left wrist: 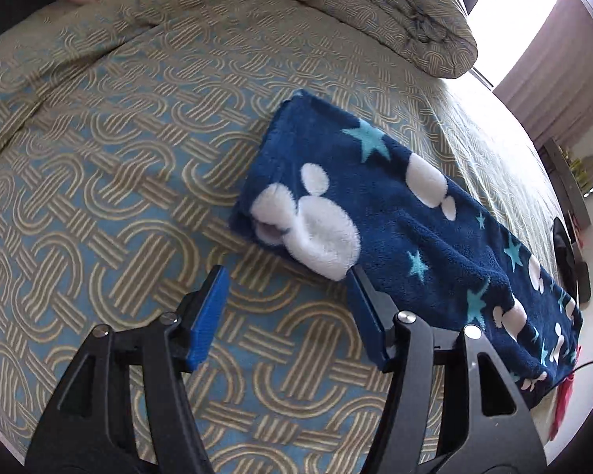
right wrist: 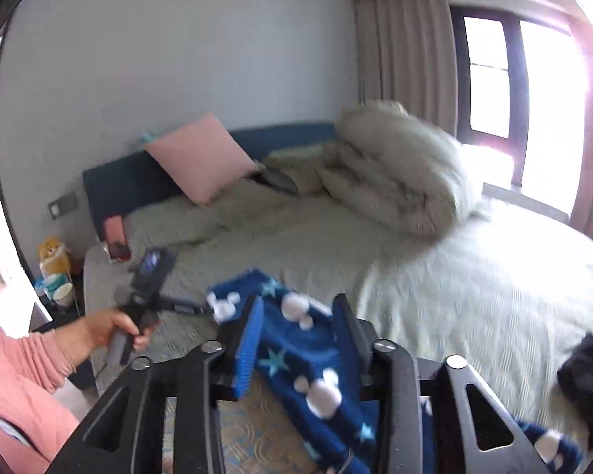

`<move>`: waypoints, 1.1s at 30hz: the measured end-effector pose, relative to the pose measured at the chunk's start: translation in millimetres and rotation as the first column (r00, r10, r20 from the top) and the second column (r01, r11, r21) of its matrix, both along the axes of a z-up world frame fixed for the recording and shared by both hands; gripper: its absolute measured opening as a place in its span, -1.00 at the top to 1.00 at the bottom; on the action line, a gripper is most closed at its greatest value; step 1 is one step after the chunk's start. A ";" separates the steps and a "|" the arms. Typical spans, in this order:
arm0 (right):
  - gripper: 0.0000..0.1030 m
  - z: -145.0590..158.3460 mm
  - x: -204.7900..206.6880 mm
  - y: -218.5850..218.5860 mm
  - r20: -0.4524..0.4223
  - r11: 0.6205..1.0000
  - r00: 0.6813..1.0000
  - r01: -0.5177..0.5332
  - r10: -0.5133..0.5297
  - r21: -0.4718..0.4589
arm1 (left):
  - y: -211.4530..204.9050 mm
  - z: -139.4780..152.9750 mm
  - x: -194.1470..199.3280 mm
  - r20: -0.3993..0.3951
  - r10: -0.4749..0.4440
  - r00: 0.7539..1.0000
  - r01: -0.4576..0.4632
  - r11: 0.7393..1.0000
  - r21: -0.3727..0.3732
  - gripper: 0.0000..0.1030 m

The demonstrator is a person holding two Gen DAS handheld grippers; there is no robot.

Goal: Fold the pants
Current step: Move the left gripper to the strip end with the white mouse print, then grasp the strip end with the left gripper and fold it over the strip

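Navy fleece pants (left wrist: 375, 197) with white shapes and teal stars lie folded into a long strip on the patterned bedspread (left wrist: 99, 197). My left gripper (left wrist: 288, 276) is open just short of the strip's near end. Its right finger (left wrist: 365, 300) sits by the white patch, and only bedspread shows between the blue pads. In the right wrist view my right gripper (right wrist: 299, 300) is open and hangs above the pants (right wrist: 296, 355), which lie beneath and beyond its fingers. A hand (right wrist: 114, 328) in a pink sleeve holds the left gripper (right wrist: 207, 308) at the strip's far end.
A rolled duvet (right wrist: 395, 173) lies at the head of the bed beside a pink pillow (right wrist: 201, 154). A plush toy (right wrist: 53, 260) stands on a nightstand at left. A black object (right wrist: 585, 371) lies on the bed's right side. A bright window (right wrist: 533, 98) is behind.
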State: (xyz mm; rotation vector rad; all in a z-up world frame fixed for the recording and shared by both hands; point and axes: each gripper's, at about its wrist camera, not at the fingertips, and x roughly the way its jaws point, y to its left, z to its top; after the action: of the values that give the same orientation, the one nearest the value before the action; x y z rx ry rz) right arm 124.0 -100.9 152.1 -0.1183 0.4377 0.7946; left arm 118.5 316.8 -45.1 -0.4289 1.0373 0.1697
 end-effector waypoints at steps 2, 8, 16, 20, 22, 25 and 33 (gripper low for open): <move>-0.63 23.1 -7.2 2.7 0.084 0.998 0.996 -0.041 0.037 0.049 | -0.9 -8.1 0.1 0.003 -0.002 1.000 0.003 0.998 -0.069 -0.22; -0.63 -33.0 36.9 52.0 -0.091 0.988 0.992 0.073 -0.085 -0.136 | -18.3 -33.5 25.0 -0.050 0.013 0.999 -0.022 0.984 -0.177 -0.23; -0.62 -95.6 57.4 73.9 -0.288 0.984 0.953 0.047 -0.096 -0.173 | -4.2 -39.6 42.0 -0.009 0.119 0.993 -0.117 0.952 -0.282 0.02; -0.62 -103.6 62.5 90.7 -0.284 0.976 0.956 0.002 -0.066 -0.220 | 2.2 -39.9 45.0 0.013 0.145 0.989 -0.134 0.942 -0.309 0.54; -0.62 -116.8 71.4 102.3 -0.322 0.970 0.945 -0.026 -0.055 -0.243 | 2.7 -37.2 44.5 0.027 0.152 0.988 -0.136 0.942 -0.307 0.56; -0.62 -144.7 86.2 114.7 -0.426 0.973 0.901 -0.026 -0.076 -0.229 | -2.2 -30.0 42.7 0.044 0.143 0.989 -0.127 0.956 -0.264 0.56; -0.62 -206.8 96.1 110.1 -0.665 0.988 0.739 0.013 -0.113 -0.153 | -19.4 10.4 55.8 0.136 0.068 0.988 -0.048 0.988 -0.144 0.58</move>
State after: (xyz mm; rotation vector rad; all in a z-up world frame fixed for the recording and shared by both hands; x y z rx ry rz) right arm 220.2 9.2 -54.8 0.0655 1.1893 0.7215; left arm 174.3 297.4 -34.7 -0.5913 0.9018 0.1165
